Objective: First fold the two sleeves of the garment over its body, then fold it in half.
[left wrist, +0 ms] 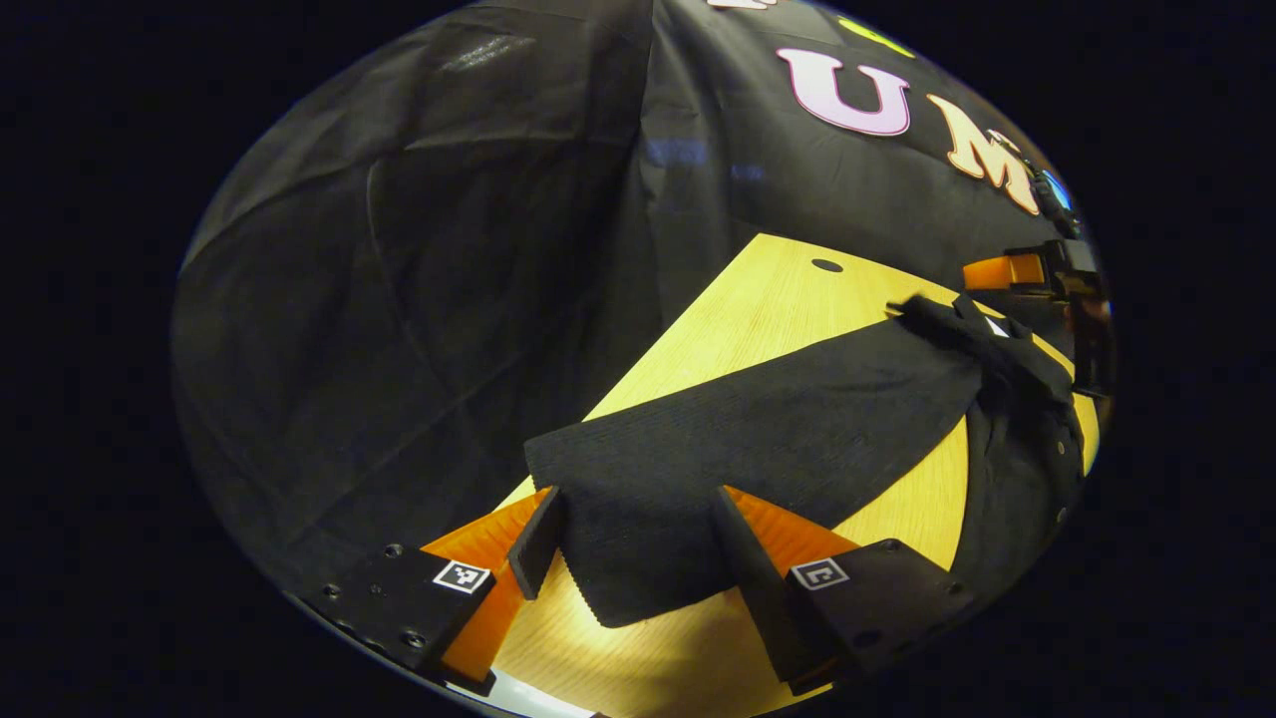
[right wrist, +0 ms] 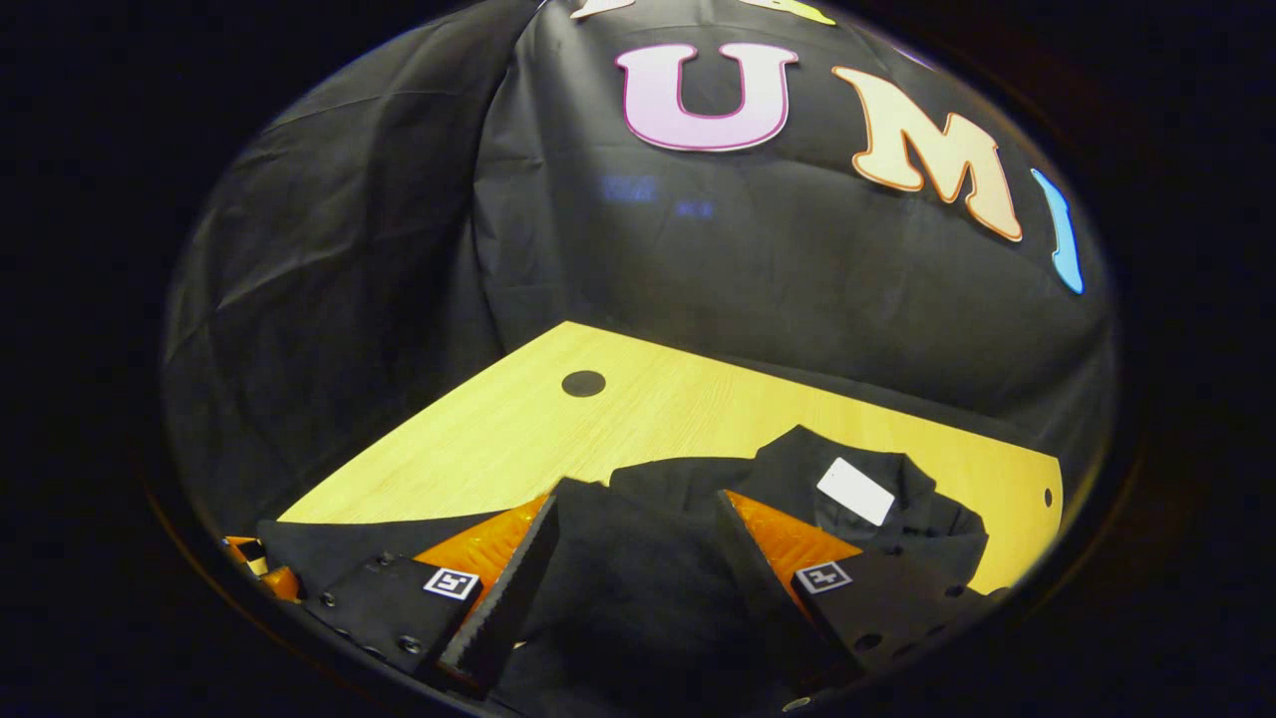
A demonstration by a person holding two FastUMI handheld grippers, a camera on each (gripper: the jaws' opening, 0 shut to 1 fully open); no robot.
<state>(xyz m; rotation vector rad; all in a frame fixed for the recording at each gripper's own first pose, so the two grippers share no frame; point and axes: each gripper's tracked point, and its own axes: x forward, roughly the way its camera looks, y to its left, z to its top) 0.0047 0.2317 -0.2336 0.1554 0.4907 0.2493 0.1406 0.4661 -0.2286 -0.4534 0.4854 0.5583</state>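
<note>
While the black garment [left wrist: 797, 419] lies spread on the wooden tabletop [left wrist: 758, 299], we hold a hand-held gripper at each end of it. Our left hand-held gripper [left wrist: 638, 543] has its fingers spread wide, with a flat band of the cloth, probably a sleeve, lying between them but not pinched. Our right hand-held gripper [right wrist: 638, 568] is likewise spread over dark fabric just in front of the collar and its white label [right wrist: 855, 491]. We judge both are placed to grab sleeves and fold them over the body.
</note>
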